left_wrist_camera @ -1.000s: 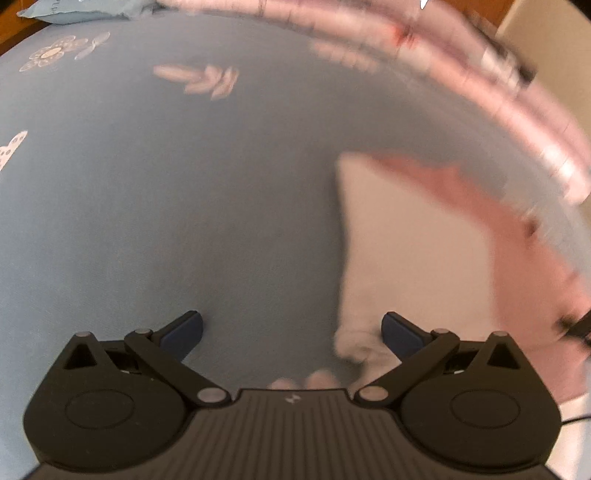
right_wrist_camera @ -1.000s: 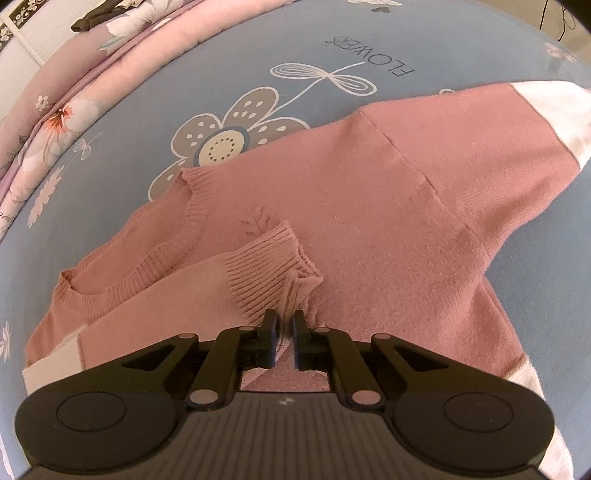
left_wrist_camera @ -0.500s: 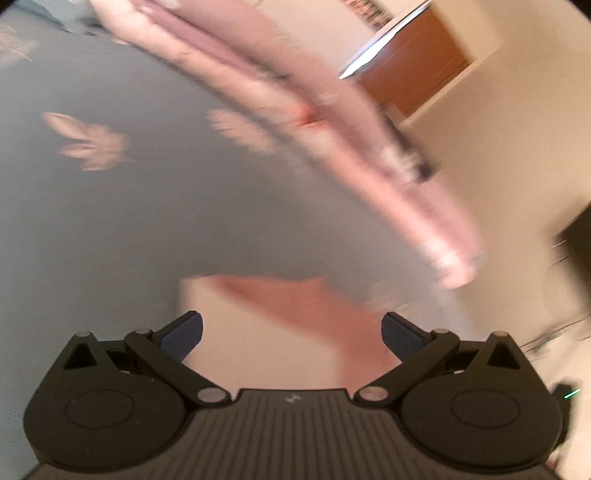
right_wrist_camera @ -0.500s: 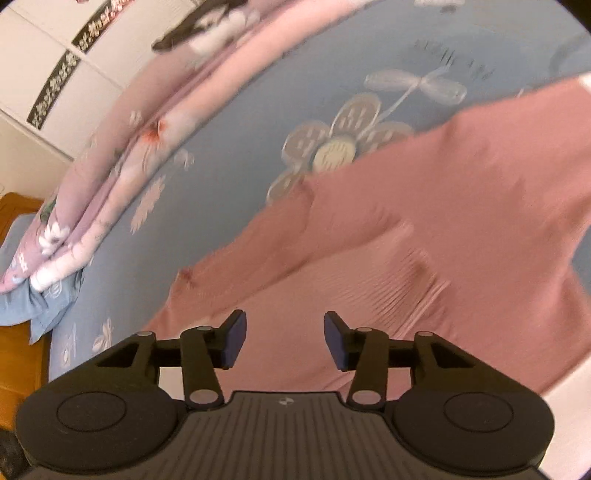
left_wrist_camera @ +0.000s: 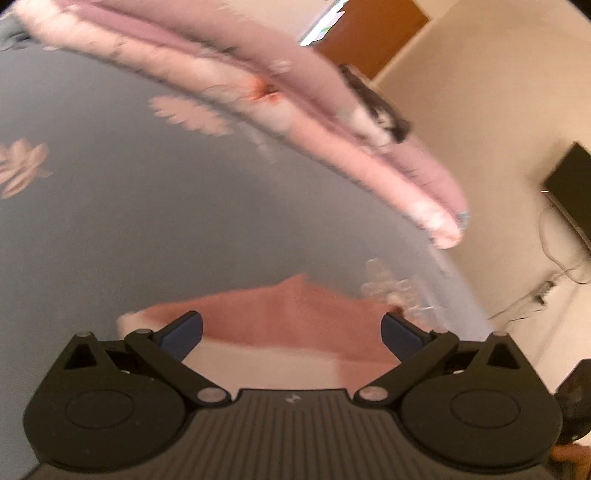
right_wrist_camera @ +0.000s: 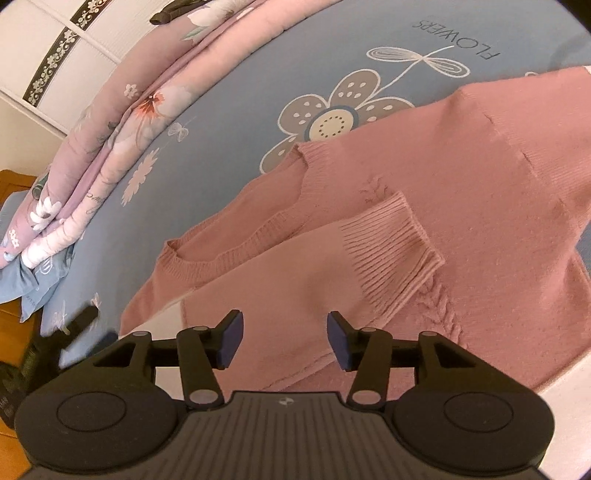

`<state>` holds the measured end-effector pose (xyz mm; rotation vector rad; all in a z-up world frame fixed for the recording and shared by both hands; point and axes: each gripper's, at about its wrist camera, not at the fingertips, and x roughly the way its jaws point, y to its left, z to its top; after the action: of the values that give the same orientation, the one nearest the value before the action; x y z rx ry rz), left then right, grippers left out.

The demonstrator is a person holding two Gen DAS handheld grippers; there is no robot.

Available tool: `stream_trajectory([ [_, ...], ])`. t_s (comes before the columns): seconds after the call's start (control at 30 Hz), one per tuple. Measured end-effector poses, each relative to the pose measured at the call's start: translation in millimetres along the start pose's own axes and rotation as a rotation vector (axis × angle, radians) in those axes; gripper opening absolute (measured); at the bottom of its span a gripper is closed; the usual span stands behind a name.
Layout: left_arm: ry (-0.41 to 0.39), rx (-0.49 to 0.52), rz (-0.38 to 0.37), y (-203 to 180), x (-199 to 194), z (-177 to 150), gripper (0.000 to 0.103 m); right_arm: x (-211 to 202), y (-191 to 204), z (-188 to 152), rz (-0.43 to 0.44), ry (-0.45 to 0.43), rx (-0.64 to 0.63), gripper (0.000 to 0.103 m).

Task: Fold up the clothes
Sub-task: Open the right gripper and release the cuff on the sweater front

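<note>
A pink knit sweater with white trim lies flat on the blue flowered bed sheet. One sleeve is folded across its chest, and the ribbed cuff rests on the body. My right gripper hovers over that sleeve; its jaws are opening and nothing is between the pads. In the blurred left wrist view, my left gripper stands wide open above the sweater's edge with its white band, holding nothing.
A folded pink floral quilt lies along the bed's far side, also seen as the quilt in the left view. A blue pillow sits at the left. A cream wall, a wooden door and a dark screen stand beyond.
My right gripper let go of the sleeve cuff, opened and drew back; the cuff now lies on the sweater's chest. The left gripper swung across the bed, still open.
</note>
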<state>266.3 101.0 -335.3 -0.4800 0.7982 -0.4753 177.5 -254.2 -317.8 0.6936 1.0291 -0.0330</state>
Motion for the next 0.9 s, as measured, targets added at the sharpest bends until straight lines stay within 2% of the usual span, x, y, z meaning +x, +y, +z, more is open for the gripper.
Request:
stream_trajectory([
  [0.03, 0.013, 0.003, -0.012, 0, 9, 2, 0.102, 1, 0, -1, 0.001, 0.007, -0.001, 0.056],
  [0.17, 0.047, -0.025, 0.055, 15, 33, 3, 0.102, 2, 3, -3, 0.004, 0.018, -0.014, 0.056],
  [0.33, 0.028, -0.061, 0.042, 18, 28, 6, 0.102, 0, -1, -4, 0.004, 0.023, -0.02, 0.056],
  [0.43, 0.01, -0.065, -0.013, 12, 24, 10, 0.102, -3, -1, -5, 0.007, 0.026, -0.021, 0.056],
  [0.5, 0.025, -0.072, -0.044, 13, 32, 10, 0.102, -2, 0, -7, 0.011, 0.035, -0.026, 0.056],
  [0.6, 0.044, -0.081, -0.013, 22, 43, 9, 0.102, -2, 3, -9, 0.009, 0.041, -0.034, 0.056],
  [0.67, 0.028, -0.093, -0.022, 26, 41, 10, 0.102, -3, 5, -9, 0.01, 0.039, -0.037, 0.056],
  [0.73, 0.013, -0.109, 0.005, 23, 27, 15, 0.102, -5, 5, -8, 0.012, 0.031, -0.035, 0.056],
  [0.83, 0.005, -0.11, -0.036, 16, -6, 13, 0.102, -6, 7, -5, 0.028, 0.019, -0.037, 0.056],
  [0.9, 0.047, -0.093, -0.066, 7, -21, 3, 0.102, -4, 9, -3, 0.051, 0.016, -0.04, 0.056],
])
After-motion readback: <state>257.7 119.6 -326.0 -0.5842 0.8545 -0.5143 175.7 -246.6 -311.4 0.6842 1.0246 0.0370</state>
